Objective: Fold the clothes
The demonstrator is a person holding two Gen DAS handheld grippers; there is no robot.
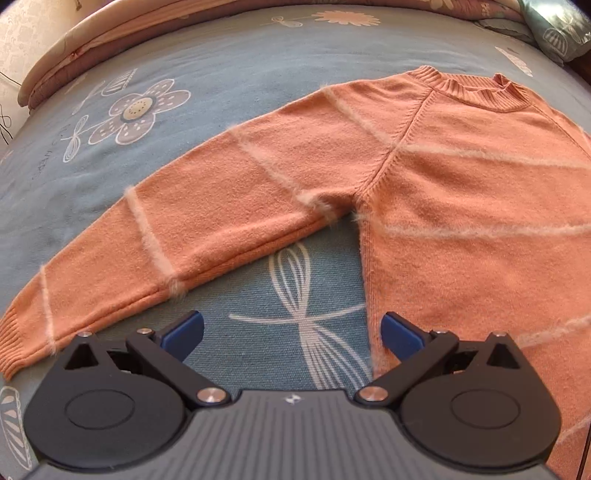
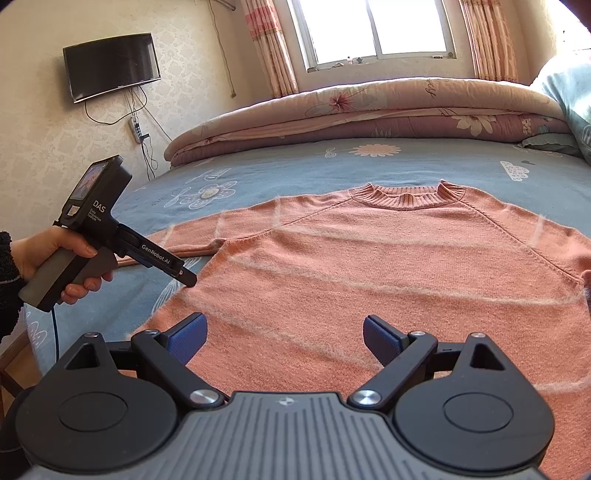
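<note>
I am in a bedroom, working over a bed covered with a blue flowered sheet (image 1: 258,74), a window (image 2: 376,29) and pink curtains behind it and a dark screen (image 2: 110,70) fixed to the wall.

An orange sweater (image 2: 369,266) with pale fuzzy stripes lies flat on that sheet, its ribbed collar (image 2: 406,197) at the end away from me. Its sleeve (image 1: 166,240) stretches out to the left of my left gripper, angled down toward me, the ribbed cuff (image 1: 11,343) at the near left corner of that view.

My left hand (image 2: 59,258) wraps the grey handle of my left gripper (image 1: 291,332), thumb over the top, dark cuff at the wrist, the tool tipped forward and down toward the sweater's left side. Its blue pads (image 1: 184,332) are spread wide apart and hold nothing. Between them I see bare sheet in the gap between sleeve and body; the sweater's side edge runs just in front of the right pad. Whether the pads touch the cloth I cannot tell.

My right gripper (image 2: 284,339) sits over the lower part of the sweater's body, its blue fingers (image 2: 380,341) likewise splayed wide and empty, orange knit filling the space between them.

Beyond the collar, a folded floral quilt (image 2: 369,114) lies across the far end of the bed, with a pale green pillow (image 2: 569,103) to the far right.
</note>
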